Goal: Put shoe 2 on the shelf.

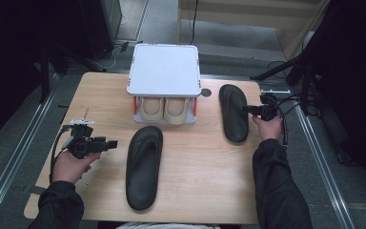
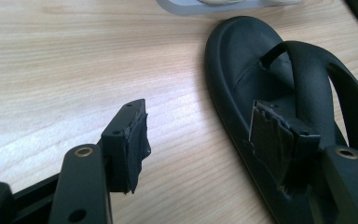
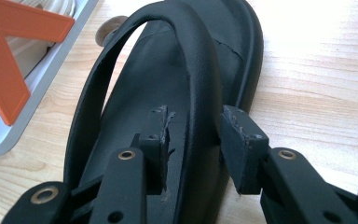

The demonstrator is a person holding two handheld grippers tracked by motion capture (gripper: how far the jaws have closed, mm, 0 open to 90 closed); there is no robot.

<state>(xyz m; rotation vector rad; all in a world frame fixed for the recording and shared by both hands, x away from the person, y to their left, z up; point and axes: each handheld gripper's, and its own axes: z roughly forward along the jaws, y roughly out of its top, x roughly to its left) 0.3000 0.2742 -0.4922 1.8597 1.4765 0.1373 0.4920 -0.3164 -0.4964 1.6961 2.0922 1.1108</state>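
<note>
Two black flip-flop sandals lie on the wooden table [image 1: 100, 95]. The near sandal [image 1: 144, 164] lies at centre front, toe towards the rack. My left gripper [image 1: 113, 143] hovers just left of it, pointing right. In the left gripper view this gripper [image 2: 205, 140] is open, one pad over bare wood and the other over the sandal's [image 2: 242, 65] edge. The far sandal [image 1: 233, 112] lies at the right. My right gripper [image 1: 246, 109] reaches its right side. In the right gripper view, the open jaws [image 3: 198, 140] straddle that sandal's strap [image 3: 200, 84] with thin gaps.
A white two-tier rack [image 1: 164, 88] stands at the back centre, with a pair of beige shoes [image 1: 164, 109] on its lower shelf. Its orange brace [image 3: 9, 70] is close to the far sandal's left side. A round grommet [image 1: 206, 92] sits in the tabletop beside the rack.
</note>
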